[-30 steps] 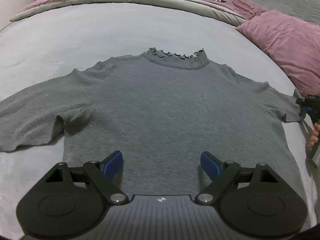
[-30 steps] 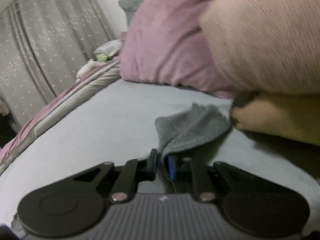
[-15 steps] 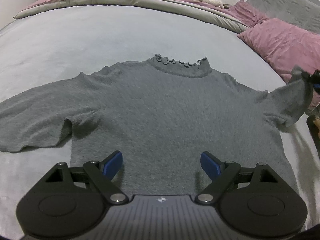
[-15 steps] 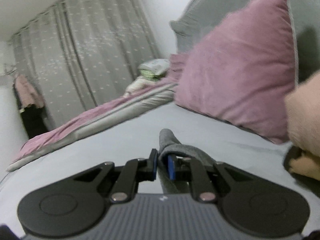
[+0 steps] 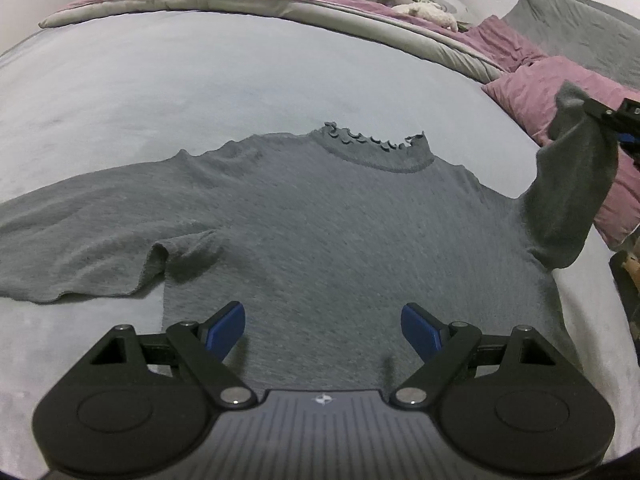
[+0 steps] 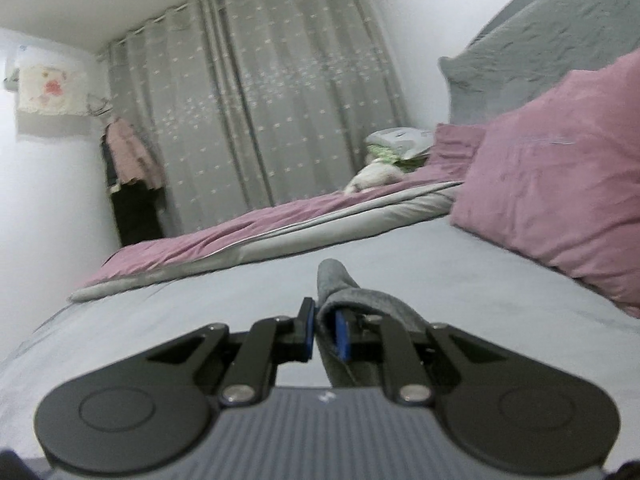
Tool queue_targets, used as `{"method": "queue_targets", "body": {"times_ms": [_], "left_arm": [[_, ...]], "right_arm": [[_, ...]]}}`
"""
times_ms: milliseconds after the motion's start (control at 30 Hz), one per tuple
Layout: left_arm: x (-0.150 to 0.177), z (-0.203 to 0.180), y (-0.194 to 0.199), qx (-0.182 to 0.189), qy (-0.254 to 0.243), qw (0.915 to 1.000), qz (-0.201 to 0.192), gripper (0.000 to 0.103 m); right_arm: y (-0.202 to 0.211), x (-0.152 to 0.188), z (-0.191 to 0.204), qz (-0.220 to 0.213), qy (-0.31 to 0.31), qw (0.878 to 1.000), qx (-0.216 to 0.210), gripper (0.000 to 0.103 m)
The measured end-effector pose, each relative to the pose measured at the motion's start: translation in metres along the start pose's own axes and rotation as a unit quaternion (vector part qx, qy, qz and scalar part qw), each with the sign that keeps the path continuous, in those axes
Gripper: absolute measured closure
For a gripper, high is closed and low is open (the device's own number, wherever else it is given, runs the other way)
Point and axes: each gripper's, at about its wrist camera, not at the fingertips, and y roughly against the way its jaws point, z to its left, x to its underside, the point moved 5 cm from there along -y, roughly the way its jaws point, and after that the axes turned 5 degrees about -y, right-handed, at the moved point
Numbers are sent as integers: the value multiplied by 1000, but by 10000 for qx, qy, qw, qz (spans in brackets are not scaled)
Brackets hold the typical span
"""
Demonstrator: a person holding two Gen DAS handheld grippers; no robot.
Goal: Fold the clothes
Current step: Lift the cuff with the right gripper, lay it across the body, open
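1. While the grey knit short-sleeved top [image 5: 320,232] lay spread flat on the pale grey bedsheet [image 5: 200,80] ahead of my left claw [image 5: 322,330], no fold was finished; both sleeves and the body were left.
2. My left claw hung spread wide and empty over the hem.
3. My right claw [image 6: 322,334] was clamped on the right sleeve [image 5: 568,184], held up off the sheet.
4. A second before, that sleeve lay flat; it had since risen, and my left claw had stayed put.
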Motion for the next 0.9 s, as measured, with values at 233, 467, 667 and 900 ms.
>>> {"method": "queue_targets", "body": {"times_ms": [233,467,667,900], "left_arm": [[-1,4,0,2,119,9999,-6,18],[-1,4,1,22,167,9999,-18,18],[-2,5,1,30,176,9998,-9,18],[-2,5,1,21,182,9998,-6,18]], "right_arm": [[-2,43,46,413,236,9984,-300,92],[-10,98,68,1047,316,9930,-451,92],[-16,140,72,1478,309,9876,-423,92],[-30,172,70,2091,321,9764,-423,91]]}}
